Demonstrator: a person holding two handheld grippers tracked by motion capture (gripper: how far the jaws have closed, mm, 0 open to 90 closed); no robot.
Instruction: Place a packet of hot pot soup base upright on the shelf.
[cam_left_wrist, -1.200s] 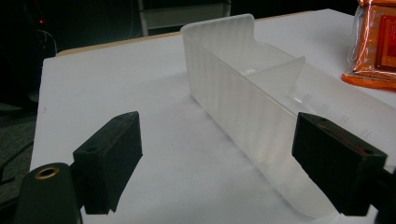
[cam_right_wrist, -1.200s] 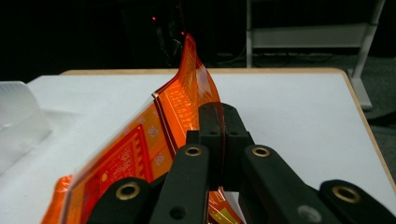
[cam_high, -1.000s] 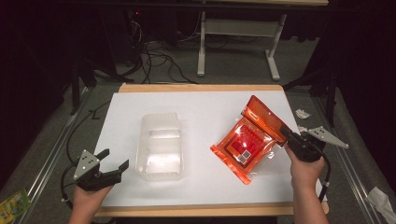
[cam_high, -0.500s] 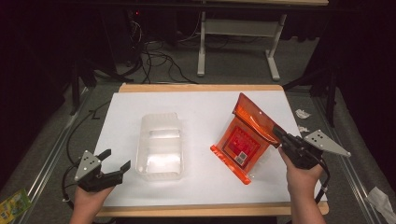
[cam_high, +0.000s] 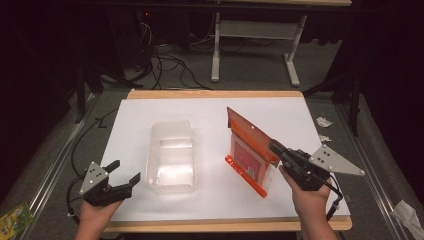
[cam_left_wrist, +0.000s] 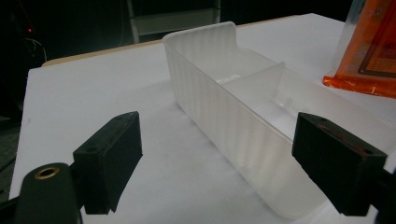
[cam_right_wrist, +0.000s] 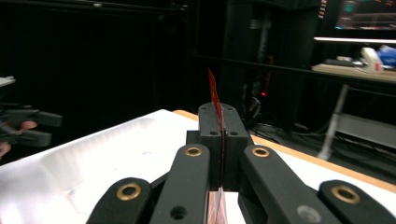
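An orange, see-through flat pouch (cam_high: 248, 152) stands tilted on its lower edge on the white table top (cam_high: 210, 115), right of centre. My right gripper (cam_high: 274, 146) is shut on the pouch's upper right edge; in the right gripper view the thin orange edge (cam_right_wrist: 215, 100) sticks up between the closed jaws. A clear plastic box (cam_high: 170, 157) with an inner divider lies left of centre, and the same clear box (cam_left_wrist: 243, 112) lies ahead in the left gripper view. My left gripper (cam_high: 122, 176) stands open at the table's front left, just left of the box, holding nothing.
The table's wooden edge (cam_high: 215, 93) runs along the back. Cables and a white desk frame (cam_high: 255, 45) lie on the floor beyond. Crumpled paper scraps (cam_high: 324, 122) sit off the table's right side. A green packet (cam_high: 12, 218) lies at the lower left on the floor.
My right gripper has risen and moved left with the pouch, tipping it from lying nearly flat to standing on its lower edge. The left gripper has stayed still.
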